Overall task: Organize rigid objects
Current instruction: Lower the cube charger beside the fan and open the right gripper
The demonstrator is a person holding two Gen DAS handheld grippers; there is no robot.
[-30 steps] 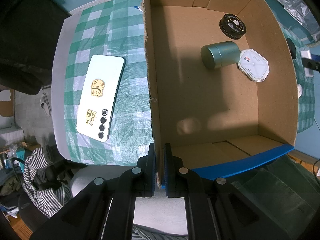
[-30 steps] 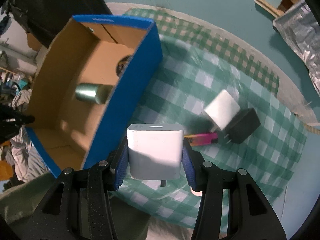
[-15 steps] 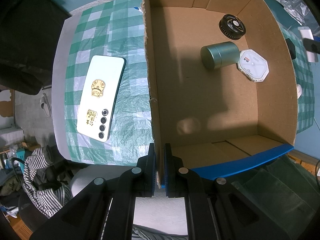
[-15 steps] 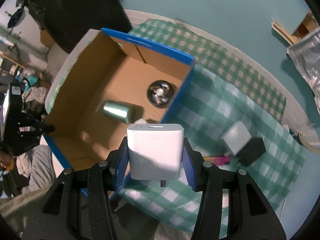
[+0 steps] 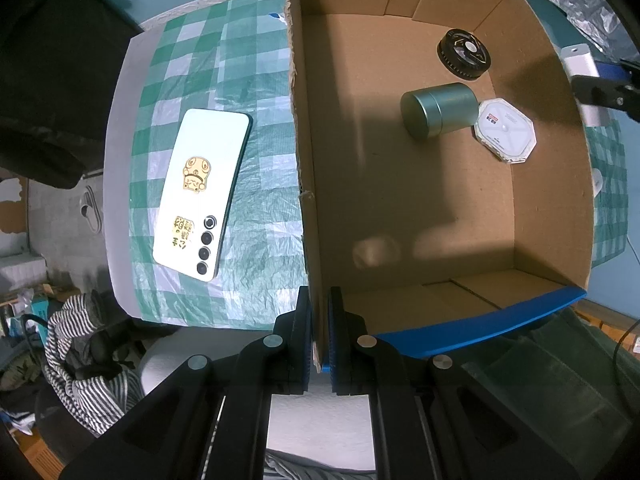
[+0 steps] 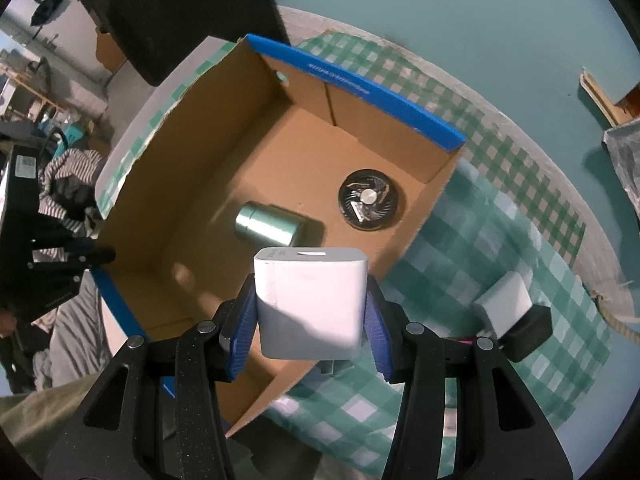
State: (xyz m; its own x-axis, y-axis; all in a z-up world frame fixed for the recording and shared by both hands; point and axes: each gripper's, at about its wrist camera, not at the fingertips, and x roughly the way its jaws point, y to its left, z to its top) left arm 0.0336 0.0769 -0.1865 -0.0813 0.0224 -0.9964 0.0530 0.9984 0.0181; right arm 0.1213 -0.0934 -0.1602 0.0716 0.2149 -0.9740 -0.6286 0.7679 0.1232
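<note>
My left gripper (image 5: 319, 320) is shut on the near wall of the blue cardboard box (image 5: 310, 168). Inside the box lie a green metal tin (image 5: 438, 110), a black fan (image 5: 464, 53) and a white octagonal case (image 5: 505, 130). My right gripper (image 6: 310, 312) is shut on a white charger (image 6: 310, 304) and holds it above the box's right wall (image 6: 416, 236); it also shows in the left wrist view (image 5: 580, 68). The tin (image 6: 270, 224) and fan (image 6: 368, 200) show below it.
A white phone (image 5: 200, 192) lies on the green checked cloth (image 5: 260, 80) left of the box. Right of the box lie a second white charger (image 6: 504, 306), a black adapter (image 6: 528, 332) and a pink lighter, mostly hidden. The table edge is near my left gripper.
My right gripper has carried the white charger left from over the cloth to above the box's right wall. The left gripper has stayed shut on the box wall.
</note>
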